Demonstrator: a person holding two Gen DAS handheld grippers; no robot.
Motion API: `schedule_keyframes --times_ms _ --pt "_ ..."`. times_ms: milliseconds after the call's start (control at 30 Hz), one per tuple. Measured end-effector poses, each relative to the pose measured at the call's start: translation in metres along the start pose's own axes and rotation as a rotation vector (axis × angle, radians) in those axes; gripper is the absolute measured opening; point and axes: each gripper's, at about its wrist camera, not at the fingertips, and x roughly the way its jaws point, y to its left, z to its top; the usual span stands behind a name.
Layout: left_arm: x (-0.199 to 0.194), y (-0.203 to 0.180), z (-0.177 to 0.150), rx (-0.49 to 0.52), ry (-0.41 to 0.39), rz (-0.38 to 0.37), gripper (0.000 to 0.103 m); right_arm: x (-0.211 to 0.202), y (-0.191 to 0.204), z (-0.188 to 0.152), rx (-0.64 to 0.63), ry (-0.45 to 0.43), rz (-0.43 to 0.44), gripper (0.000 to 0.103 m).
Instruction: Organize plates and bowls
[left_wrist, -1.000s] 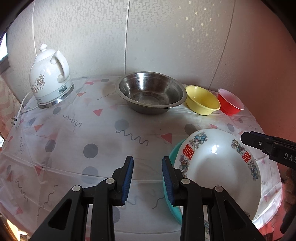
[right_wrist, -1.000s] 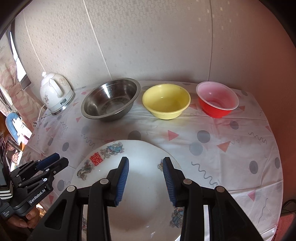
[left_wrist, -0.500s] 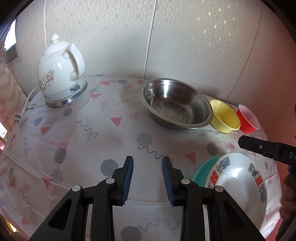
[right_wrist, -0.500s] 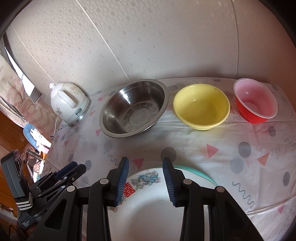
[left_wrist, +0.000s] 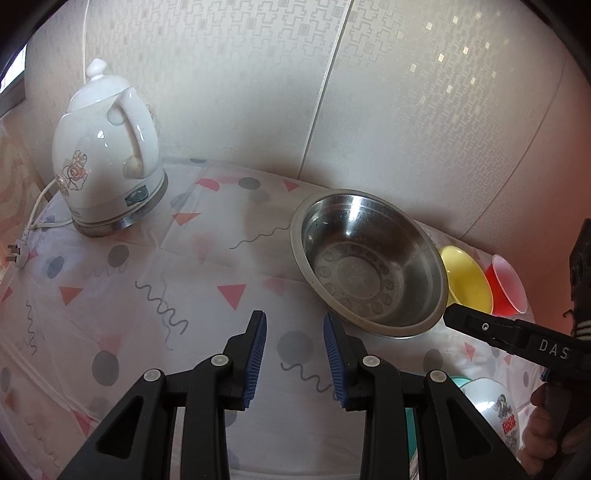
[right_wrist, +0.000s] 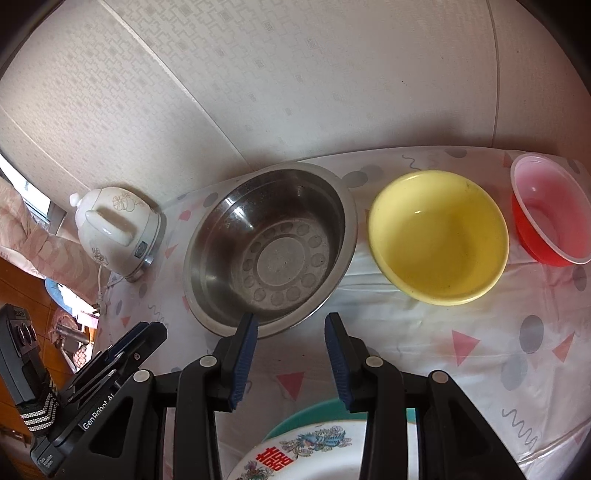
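A steel bowl (left_wrist: 369, 258) (right_wrist: 269, 247), a yellow bowl (right_wrist: 439, 236) (left_wrist: 467, 280) and a red bowl (right_wrist: 550, 218) (left_wrist: 508, 286) stand in a row at the back of the table. A white patterned plate (right_wrist: 306, 454) (left_wrist: 495, 410) lies on a teal plate (right_wrist: 317, 413) at the front edge. My left gripper (left_wrist: 293, 354) is open and empty, above the cloth left of the steel bowl. My right gripper (right_wrist: 290, 354) is open and empty, above the cloth just in front of the steel bowl; its finger also shows in the left wrist view (left_wrist: 498, 332).
A white electric kettle (left_wrist: 107, 166) (right_wrist: 114, 229) with its cord and plug (left_wrist: 16, 254) stands at the back left. The table wears a patterned plastic cloth (left_wrist: 166, 280). A papered wall (right_wrist: 295, 92) rises right behind the bowls.
Both grippers have moved forward from over the stacked plates toward the steel bowl, which now looms larger. Both have stayed open and empty.
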Motion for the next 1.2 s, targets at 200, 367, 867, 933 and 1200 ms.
schedule_keyframes --times_ms 200,367,867,933,1200 --pt "0.012 0.003 0.017 -0.019 -0.013 -0.009 0.038 0.016 -0.007 0.01 0.04 0.017 -0.018 0.038" --pt "0.025 0.004 0.023 -0.02 0.003 0.002 0.038 0.023 -0.012 0.01 0.045 0.029 -0.025 0.038" --pt "0.066 0.002 0.033 -0.04 0.063 -0.042 0.026 0.042 -0.008 0.02 -0.014 0.042 -0.069 0.037" --pt "0.067 -0.001 0.034 -0.029 0.063 -0.051 0.02 0.049 -0.005 0.02 -0.027 0.054 -0.076 0.036" --pt "0.063 -0.002 0.03 -0.011 0.054 -0.048 0.02 0.061 0.007 0.016 -0.085 0.068 -0.09 0.033"
